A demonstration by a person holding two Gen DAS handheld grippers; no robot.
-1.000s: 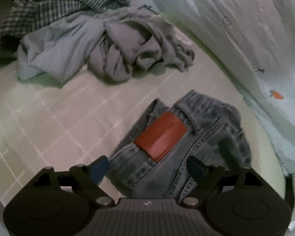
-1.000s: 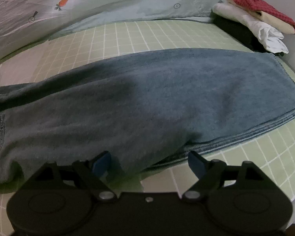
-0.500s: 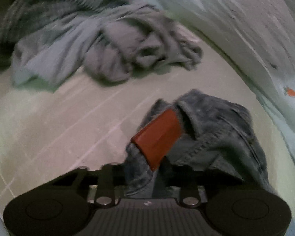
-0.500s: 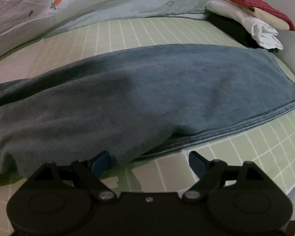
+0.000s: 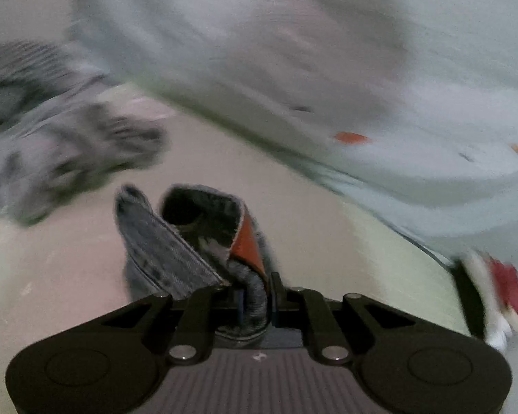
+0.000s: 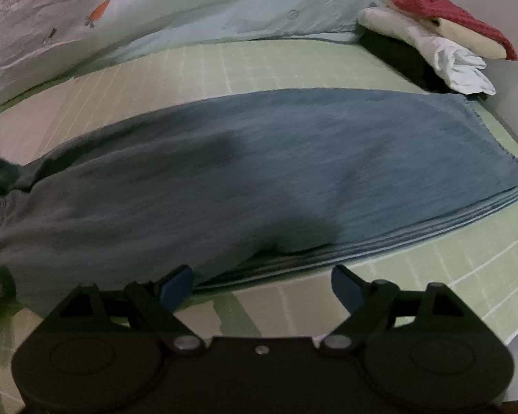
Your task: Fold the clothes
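The left gripper [image 5: 255, 302] is clamped on the jeans [image 6: 259, 172] at the waistband [image 5: 190, 241], its red patch [image 5: 247, 245] showing. The right gripper [image 6: 260, 284] is wide open and holds nothing, just near of the legs, which lie flat across the sheet [image 6: 431, 262]. Folded clothes [image 6: 442, 34] sit far right.

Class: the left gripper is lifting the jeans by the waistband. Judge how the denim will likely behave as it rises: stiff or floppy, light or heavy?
Probably floppy: the waistband of the jeans curls and folds over beyond the left gripper. Likely heavy for cloth, since the legs lie long and layered on the bed. It should slip little, as the jaws pinch thick bunched denim.
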